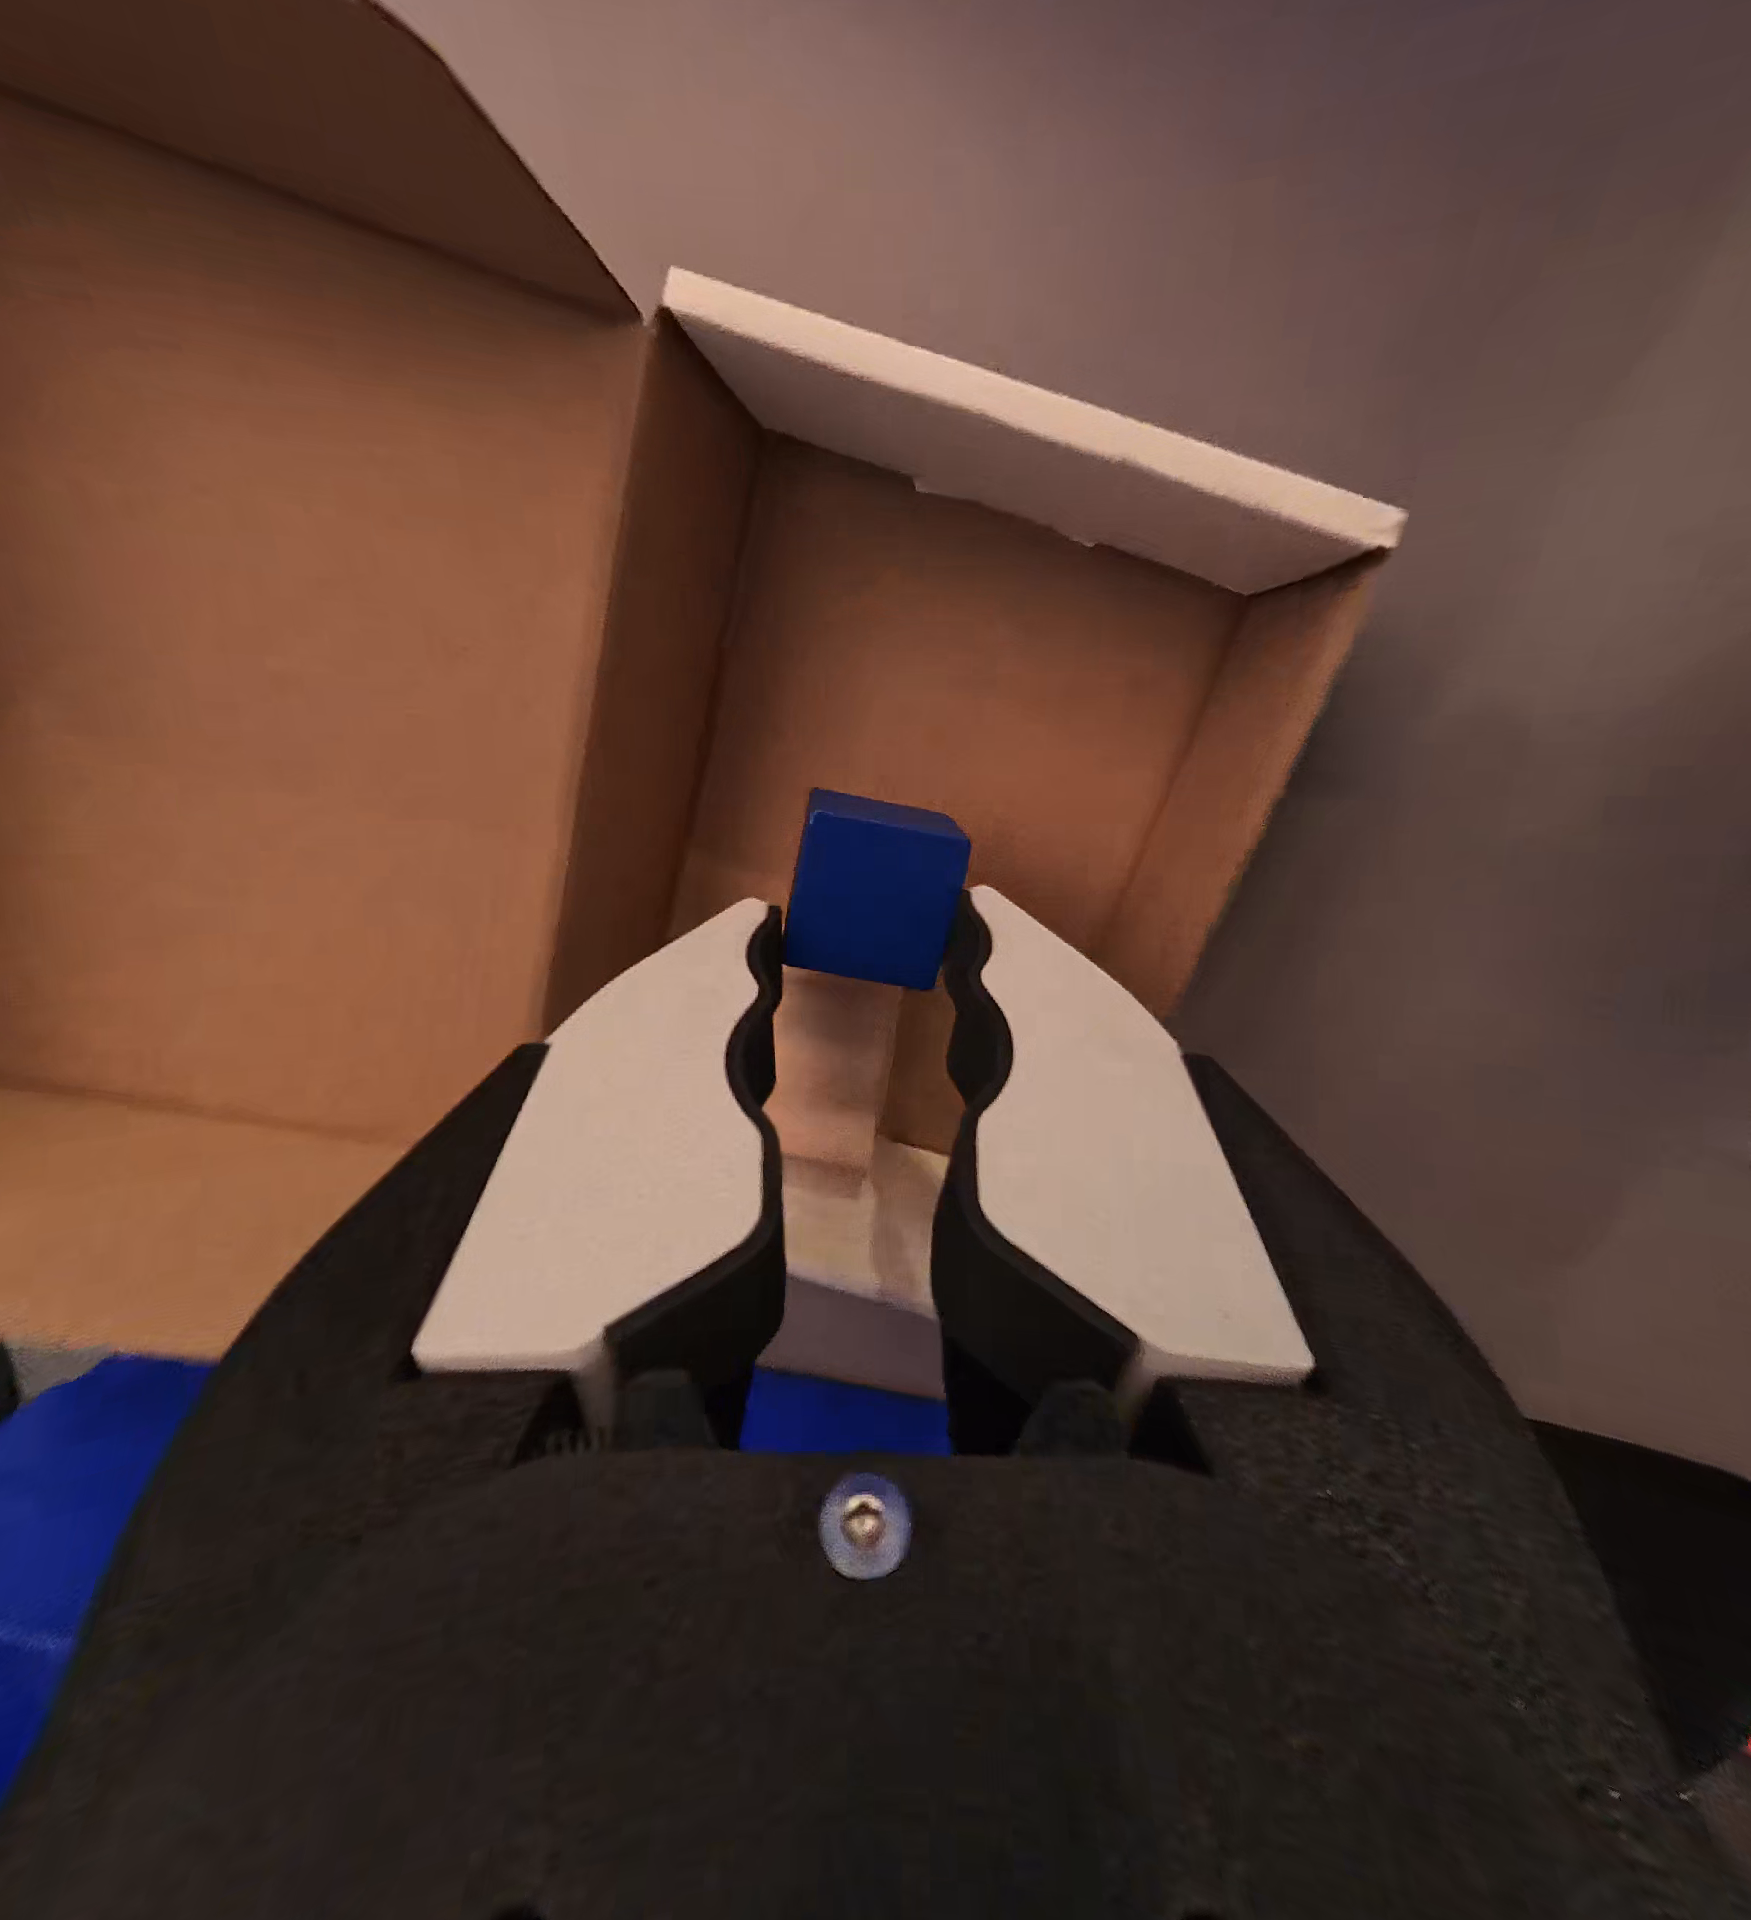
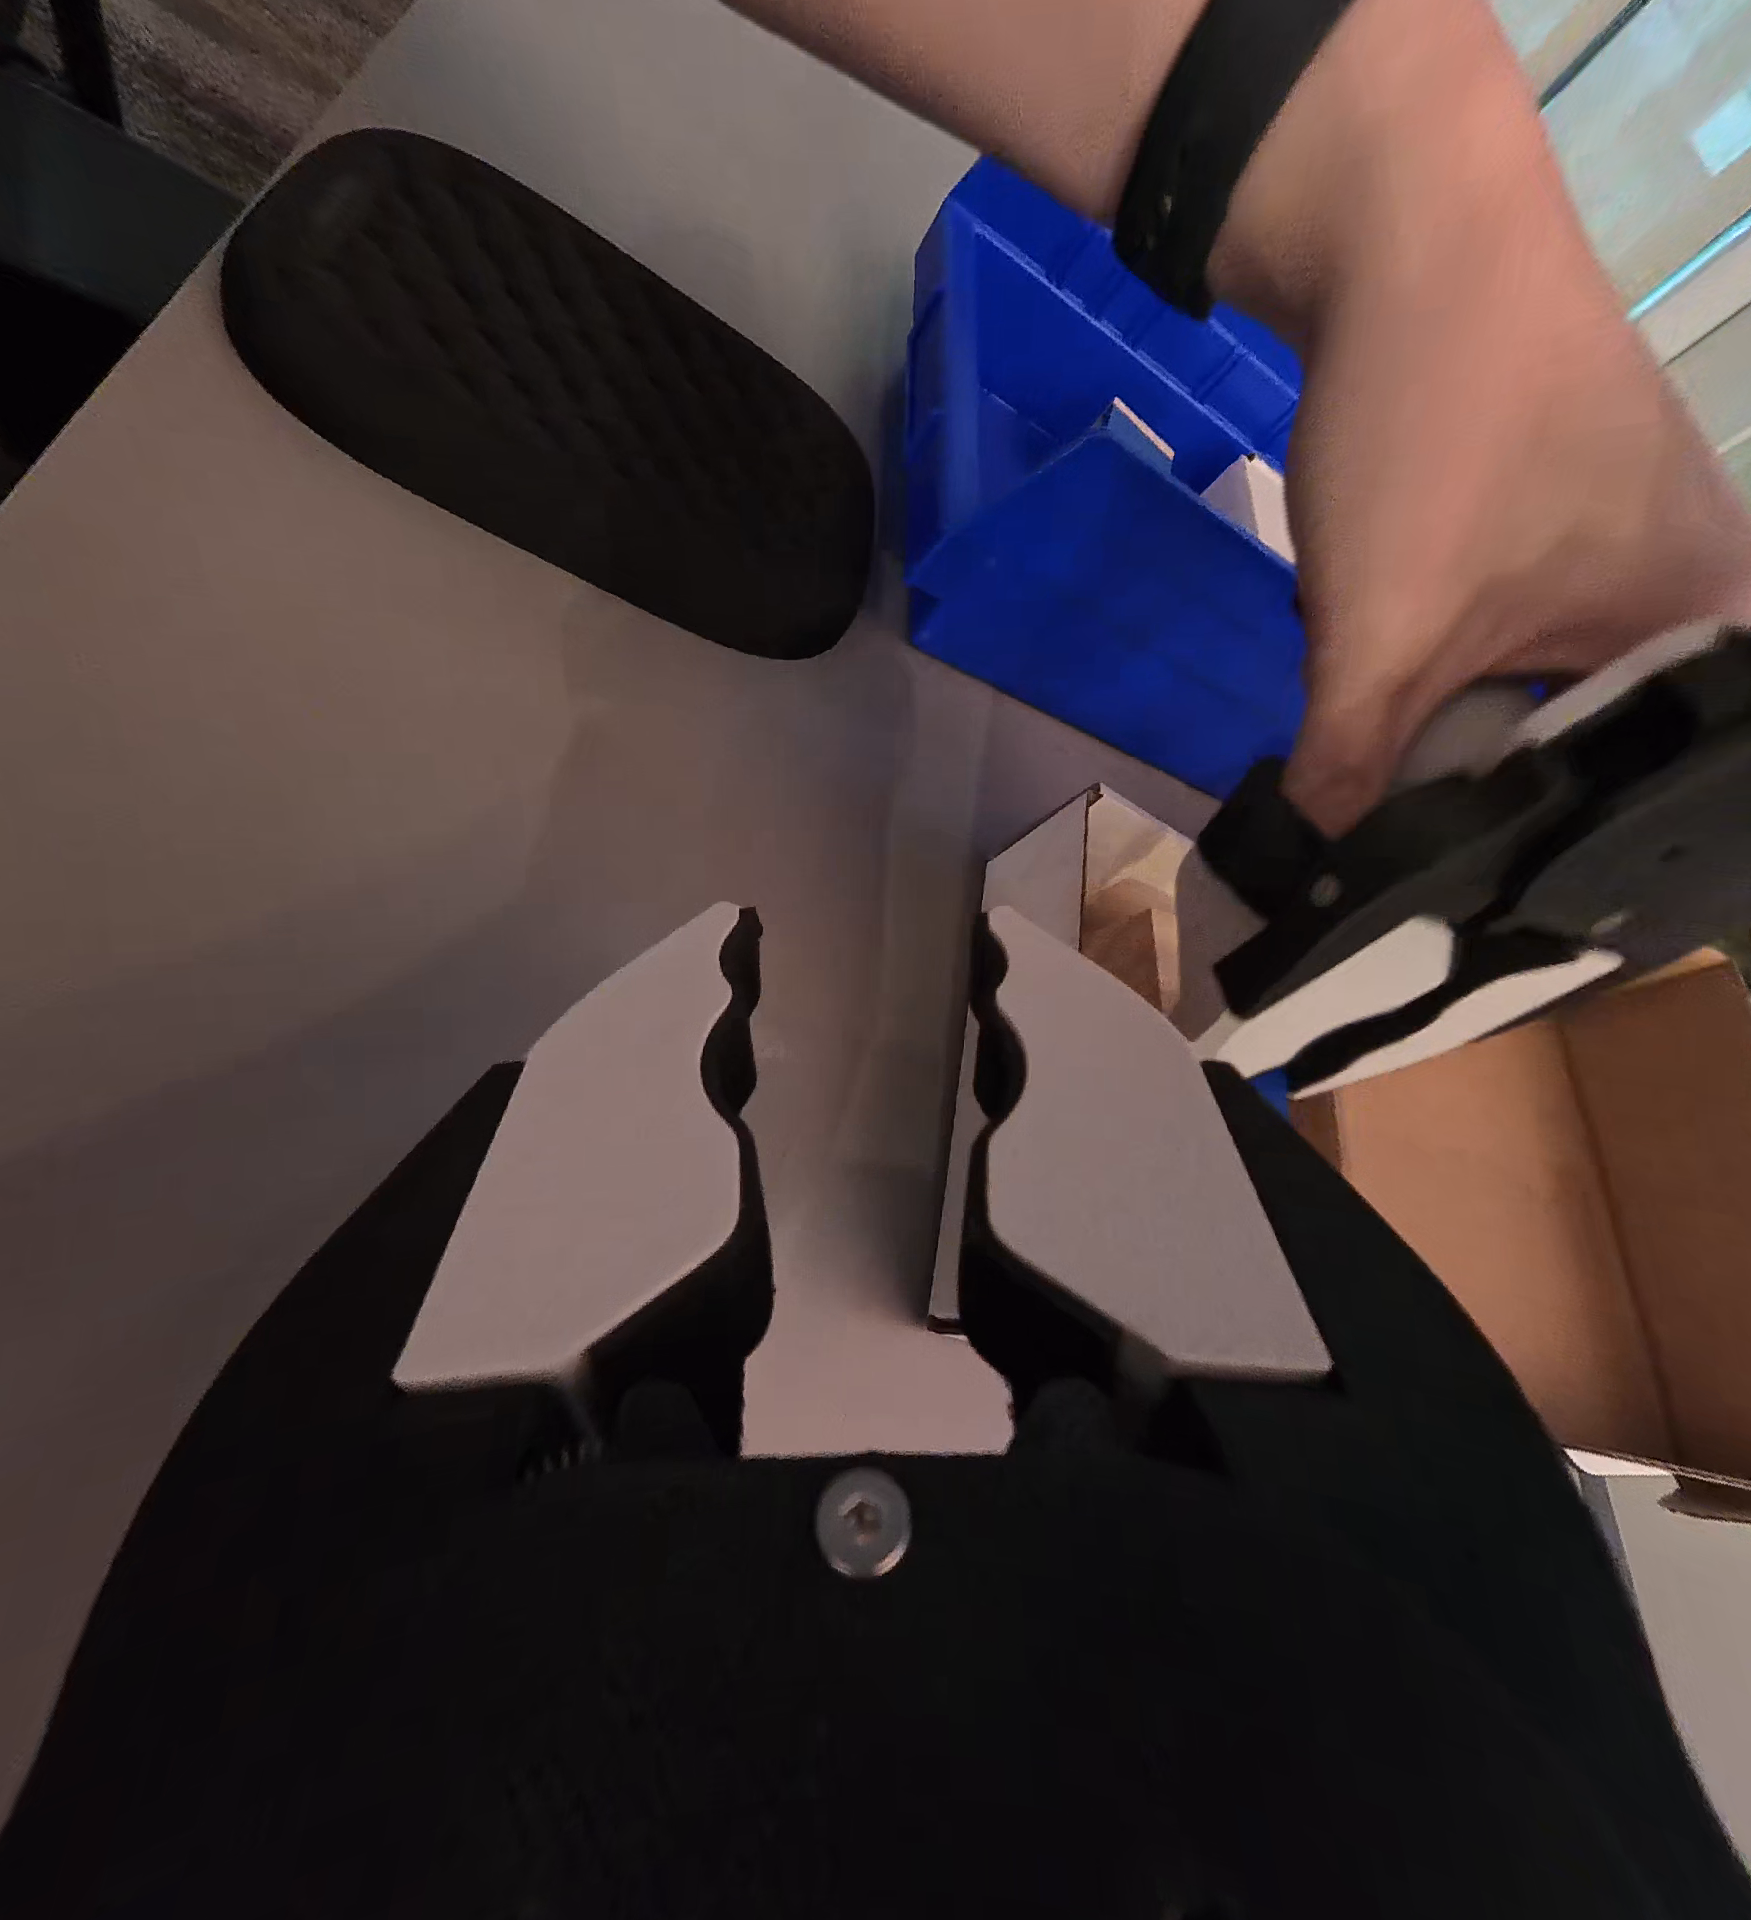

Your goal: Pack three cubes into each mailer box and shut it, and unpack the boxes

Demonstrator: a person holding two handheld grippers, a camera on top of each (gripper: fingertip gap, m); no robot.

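Pinching a blue cube (image 1: 873, 902) over the mailer box (image 1: 964, 665), left claw (image 1: 869, 925).

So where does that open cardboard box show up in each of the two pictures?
Left wrist view: the open mailer box fills the middle and left, lid folded back, with the left tongs holding a blue cube over it.
Right wrist view: the same box sits at the right edge, partly cut off, behind the right tongs.
Shared landmark: the blue bin, which shows in the left wrist view at bottom left.
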